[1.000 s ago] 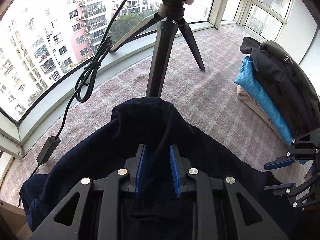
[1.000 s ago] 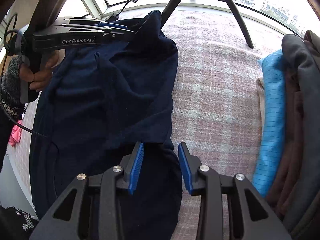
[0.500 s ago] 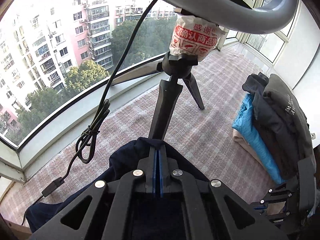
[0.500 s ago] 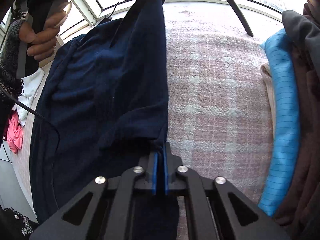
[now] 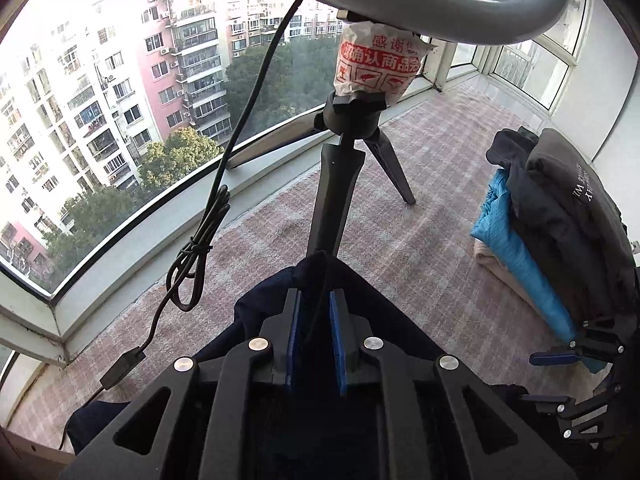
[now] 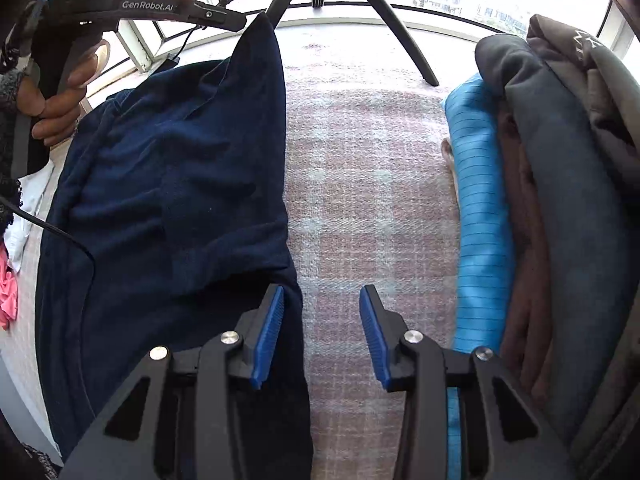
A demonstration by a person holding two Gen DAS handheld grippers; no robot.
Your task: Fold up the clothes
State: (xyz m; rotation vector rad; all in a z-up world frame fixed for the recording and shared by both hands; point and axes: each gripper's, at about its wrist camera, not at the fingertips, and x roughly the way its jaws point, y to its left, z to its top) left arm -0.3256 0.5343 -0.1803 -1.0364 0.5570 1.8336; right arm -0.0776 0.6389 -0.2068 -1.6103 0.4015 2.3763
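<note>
A navy garment (image 6: 180,200) lies spread on the pink plaid blanket (image 6: 360,200), its right edge folded straight. My left gripper (image 5: 314,296) has its blue pads partly parted, and a raised fold of the garment (image 5: 400,332) stands between them. In the right wrist view the left gripper (image 6: 236,22) is at the garment's far corner, held by a person's hand (image 6: 60,112). My right gripper (image 6: 322,300) is open over the blanket. Its left finger is beside the garment's near edge and grips nothing. It also shows low on the right (image 5: 560,356).
A stack of folded clothes (image 6: 560,200), blue, brown and grey, sits right of the bare blanket strip. A black tripod (image 5: 336,200) stands at the far edge by the window, with a looped cable (image 5: 200,240) hanging to its left. Pink cloth (image 6: 8,292) lies far left.
Half a second ago both grippers were shut on the navy garment. The right one has now opened wide and let go, and the left pads have parted partway.
</note>
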